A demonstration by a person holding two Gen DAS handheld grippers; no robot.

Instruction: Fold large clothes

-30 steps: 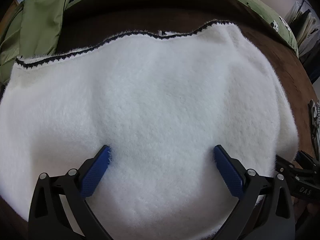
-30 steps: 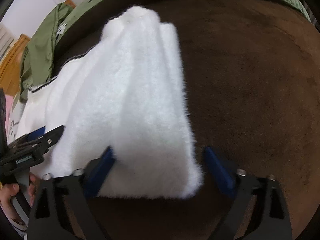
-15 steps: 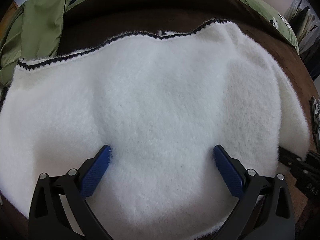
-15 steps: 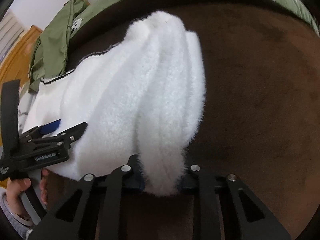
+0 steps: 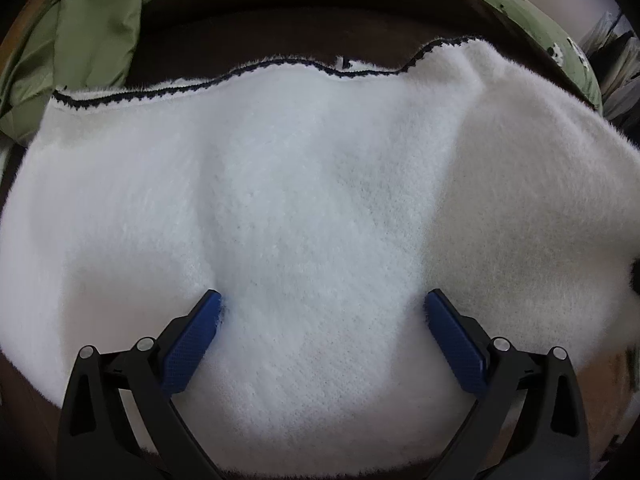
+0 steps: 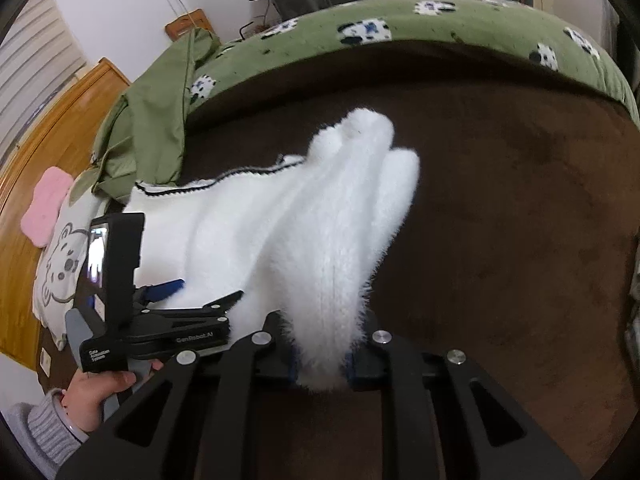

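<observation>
On the brown bed cover (image 6: 500, 184), your white sweater (image 5: 320, 208) lies spread with its dark-trimmed edge away from you; your left tool (image 5: 322, 320) sits over its near part with the blue pads wide apart, released and gripping nothing, its tips down at the pile. Your right tool (image 6: 320, 356) is clenched on the sweater's right end, a bunched strip that rises off the bed and runs forward and to the left from the pads toward the flat body. What matters for the fold is that axis: the lifted strip lies lengthwise away from your right tool, and the body lies to its left, under your left tool, so I judge the end should travel leftward across the body. Your right hand is plainly the nearer to that end; watch for the thick pile slipping from the pads as you carry it.
</observation>
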